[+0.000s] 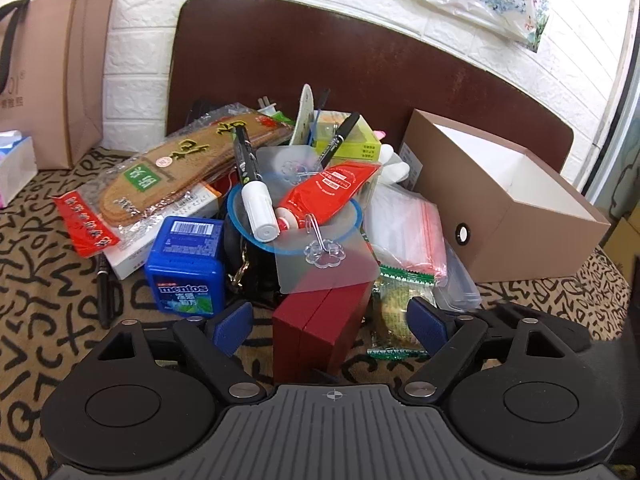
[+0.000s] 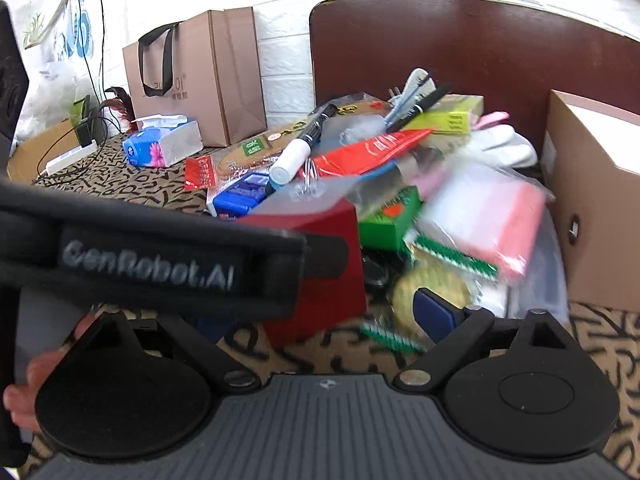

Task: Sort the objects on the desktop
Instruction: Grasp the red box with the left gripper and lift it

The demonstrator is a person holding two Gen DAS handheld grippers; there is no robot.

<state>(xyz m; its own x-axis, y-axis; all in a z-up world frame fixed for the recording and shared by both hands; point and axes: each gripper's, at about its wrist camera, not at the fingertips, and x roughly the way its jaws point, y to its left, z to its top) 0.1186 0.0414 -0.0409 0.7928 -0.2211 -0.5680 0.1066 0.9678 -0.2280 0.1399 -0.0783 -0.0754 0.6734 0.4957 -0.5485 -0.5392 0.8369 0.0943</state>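
Note:
A pile of small objects lies on the patterned tablecloth. In the left wrist view a dark red box [image 1: 320, 328] stands nearest, between the wide-open fingers of my left gripper [image 1: 330, 326]. Behind it are a blue Mentos box [image 1: 186, 264], a white-capped marker [image 1: 252, 184], a red tube [image 1: 324, 194] and a green-edged snack packet [image 1: 394, 312]. In the right wrist view the red box [image 2: 324, 272] sits ahead of my open right gripper [image 2: 332, 320]. A black strap [image 2: 152, 264] hides its left finger. The right finger [image 2: 434, 314] is over the snack packet [image 2: 432, 288].
An open brown cardboard box [image 1: 516, 216] lies at the right of the pile. A brown paper bag [image 2: 200, 76] and a tissue pack [image 2: 164, 146] stand at the left by the white wall. A dark brown board [image 1: 360, 56] stands behind the pile.

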